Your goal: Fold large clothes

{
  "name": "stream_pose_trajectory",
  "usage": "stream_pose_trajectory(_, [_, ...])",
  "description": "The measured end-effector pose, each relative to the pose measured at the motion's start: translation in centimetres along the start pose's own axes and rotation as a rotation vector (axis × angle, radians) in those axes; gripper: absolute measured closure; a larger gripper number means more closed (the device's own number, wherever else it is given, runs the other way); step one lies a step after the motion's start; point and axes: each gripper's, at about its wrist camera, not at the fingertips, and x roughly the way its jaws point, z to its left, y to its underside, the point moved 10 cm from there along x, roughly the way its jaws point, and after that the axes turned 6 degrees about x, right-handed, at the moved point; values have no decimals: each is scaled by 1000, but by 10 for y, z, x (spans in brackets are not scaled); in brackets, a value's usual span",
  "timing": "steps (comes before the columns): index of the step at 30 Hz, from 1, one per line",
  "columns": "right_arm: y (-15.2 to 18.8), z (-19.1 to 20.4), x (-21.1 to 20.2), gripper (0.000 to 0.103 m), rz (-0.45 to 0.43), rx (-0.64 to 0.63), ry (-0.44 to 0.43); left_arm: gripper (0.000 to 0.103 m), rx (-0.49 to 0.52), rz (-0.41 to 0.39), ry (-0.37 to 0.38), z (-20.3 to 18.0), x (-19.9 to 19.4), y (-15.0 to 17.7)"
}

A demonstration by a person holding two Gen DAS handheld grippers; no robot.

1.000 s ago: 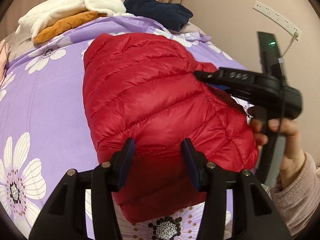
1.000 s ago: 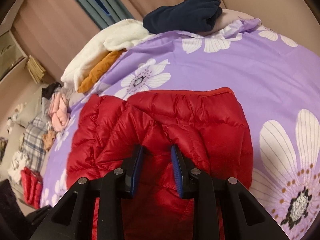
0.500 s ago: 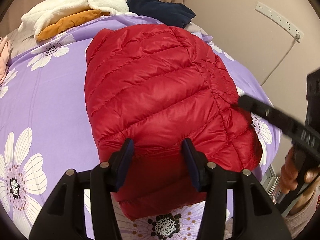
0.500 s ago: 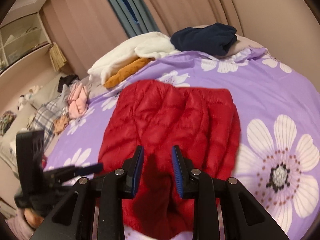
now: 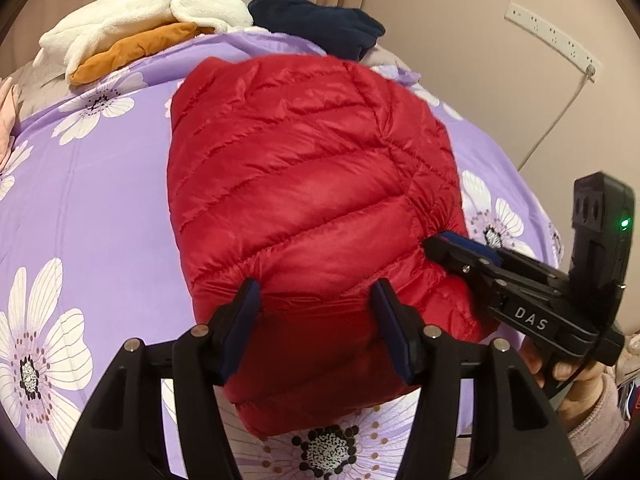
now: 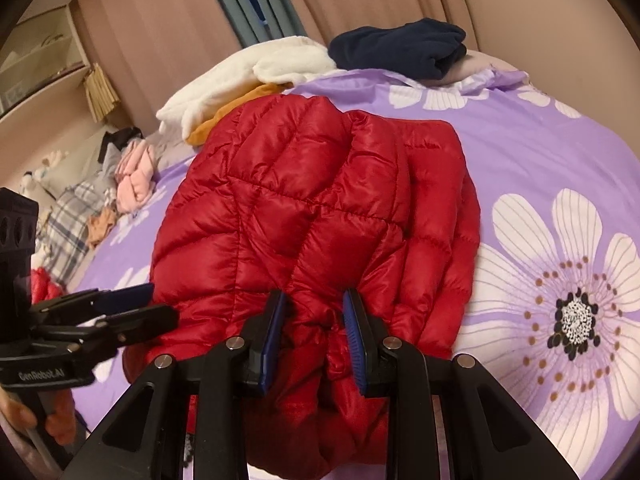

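A red quilted down jacket [image 5: 304, 200] lies folded on a purple flowered bedspread [image 5: 88, 208]. My left gripper [image 5: 316, 300] is open, its fingers straddling the jacket's near edge. My right gripper [image 6: 314, 312] is partly open with puffy red fabric of the jacket [image 6: 312, 216] bunched between its fingers; in the left wrist view the right gripper [image 5: 436, 244] touches the jacket's right edge. My left gripper [image 6: 152, 300] shows at the jacket's left edge in the right wrist view.
White and orange folded clothes [image 5: 136, 32] and a navy garment [image 5: 320, 28] lie at the far end of the bed. Pink and plaid clothes [image 6: 120, 184] pile up beyond the bed's left side. A wall with a power strip [image 5: 552, 40] stands at the right.
My right gripper pulled back off the jacket half a second ago, then returned to its right edge. The jacket's top layer now lies flatter. My left gripper has barely moved.
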Motion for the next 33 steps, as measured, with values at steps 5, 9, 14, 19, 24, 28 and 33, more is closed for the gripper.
stream_pose_trajectory(5, [2, 1, -8, 73, 3, 11, -19, 46, 21, -64, -21, 4, -15, -17])
stream_pose_trajectory(9, [4, 2, -9, 73, -1, 10, -14, 46, 30, -95, -54, 17, -14, -41])
stream_pose_trajectory(14, [3, 2, -13, 73, -2, 10, -4, 54, -27, -39, -62, 40, 18, -52])
stream_pose_trajectory(19, [-21, 11, -36, 73, -89, -16, -1, 54, -13, -15, -74, 38, 29, -50])
stream_pose_trajectory(24, [-54, 15, -27, 73, -124, 6, -18, 54, -5, -16, -74, 36, 29, -49])
stream_pose_trajectory(28, [-56, 6, 6, 73, -67, 73, -14, 54, 6, -17, -78, 35, 30, -49])
stream_pose_trajectory(33, [-43, -2, 27, 73, -26, 95, -12, 54, 27, -15, -89, 34, 34, -47])
